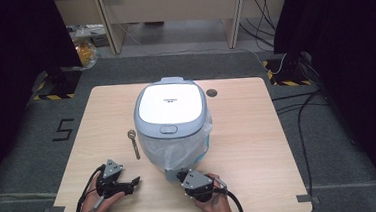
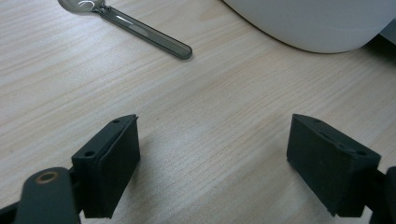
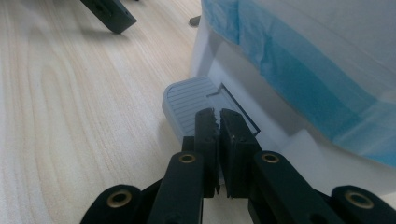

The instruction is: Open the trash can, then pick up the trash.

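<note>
Grey carpet lies under our pale wooden tabletop (image 1: 258, 131), with black curtains at both sides and a desk behind. On the tabletop stands a big white and grey cooker (image 1: 172, 119) with its lid down, and a clear bag (image 1: 181, 149) hangs at its front. A spoon (image 1: 134, 142) lies just left of the cooker.

In the left tongs view the spoon's bowl is cut off at the top edge. What the grey tab (image 3: 191, 105) at the cooker's foot does, we cannot tell.

Our left tongs (image 1: 131, 182) are spread wide over bare wood and hold nothing. Our right tongs (image 3: 219, 122) are pressed together, tips on the grey tab.
</note>
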Available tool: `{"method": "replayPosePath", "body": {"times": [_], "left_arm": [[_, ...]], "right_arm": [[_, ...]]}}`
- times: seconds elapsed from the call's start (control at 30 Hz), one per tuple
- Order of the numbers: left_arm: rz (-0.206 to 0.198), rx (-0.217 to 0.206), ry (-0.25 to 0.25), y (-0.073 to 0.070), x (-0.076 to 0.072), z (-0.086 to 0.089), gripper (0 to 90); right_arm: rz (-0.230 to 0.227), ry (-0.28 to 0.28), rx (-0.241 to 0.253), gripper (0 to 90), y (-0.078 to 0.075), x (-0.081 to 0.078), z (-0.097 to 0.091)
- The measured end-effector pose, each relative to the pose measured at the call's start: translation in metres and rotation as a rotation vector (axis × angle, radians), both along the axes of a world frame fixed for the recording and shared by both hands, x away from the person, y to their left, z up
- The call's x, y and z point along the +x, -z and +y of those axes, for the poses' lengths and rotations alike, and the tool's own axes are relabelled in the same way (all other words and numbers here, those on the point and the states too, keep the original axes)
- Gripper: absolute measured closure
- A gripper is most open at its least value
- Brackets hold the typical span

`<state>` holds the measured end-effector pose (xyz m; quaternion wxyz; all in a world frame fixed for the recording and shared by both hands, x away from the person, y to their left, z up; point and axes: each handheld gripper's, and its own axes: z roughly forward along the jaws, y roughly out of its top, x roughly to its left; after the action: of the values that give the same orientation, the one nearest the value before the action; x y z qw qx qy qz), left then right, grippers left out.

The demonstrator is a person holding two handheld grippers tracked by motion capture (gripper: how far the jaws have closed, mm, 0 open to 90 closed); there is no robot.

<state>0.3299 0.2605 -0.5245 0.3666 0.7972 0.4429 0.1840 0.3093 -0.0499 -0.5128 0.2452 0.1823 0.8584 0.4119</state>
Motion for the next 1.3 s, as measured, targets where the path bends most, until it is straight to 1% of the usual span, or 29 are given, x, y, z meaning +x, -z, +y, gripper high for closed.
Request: {"method": "replayPosePath", "body": {"times": [0.23, 0.33, 0.4, 0.5, 1.17, 1.23, 1.3], "left_arm": [[0.000, 0.002, -0.001, 0.0000, 0.0000, 0.0000, 16.4], [-0.001, -0.001, -0.003, 0.0001, -0.0001, -0.0003, 16.4], [-0.001, 0.000, -0.003, 0.0000, -0.0001, -0.0002, 16.4], [-0.001, 0.000, -0.002, 0.0000, -0.0001, -0.0002, 16.4], [0.000, -0.002, -0.002, -0.0001, 0.0002, -0.0001, 16.4], [-0.001, -0.010, -0.003, 0.0001, 0.0004, 0.0005, 17.2], [0.003, -0.036, -0.008, -0.0006, 0.0015, 0.0036, 19.8]], "right_arm": [[0.012, -0.002, -0.005, 85.8, 0.0010, 0.0010, -0.0001], [0.009, -0.005, -0.029, 85.8, 0.0023, 0.0010, 0.0016], [0.011, 0.001, -0.031, 85.8, 0.0027, 0.0005, 0.0025], [0.016, -0.002, -0.049, 85.7, 0.0052, 0.0012, 0.0036], [0.013, -0.007, -0.043, 85.7, 0.0060, 0.0015, 0.0033], [0.013, -0.006, -0.043, 85.6, 0.0060, 0.0015, 0.0033], [0.013, -0.007, -0.042, 85.7, 0.0061, 0.0015, 0.0032]]}}
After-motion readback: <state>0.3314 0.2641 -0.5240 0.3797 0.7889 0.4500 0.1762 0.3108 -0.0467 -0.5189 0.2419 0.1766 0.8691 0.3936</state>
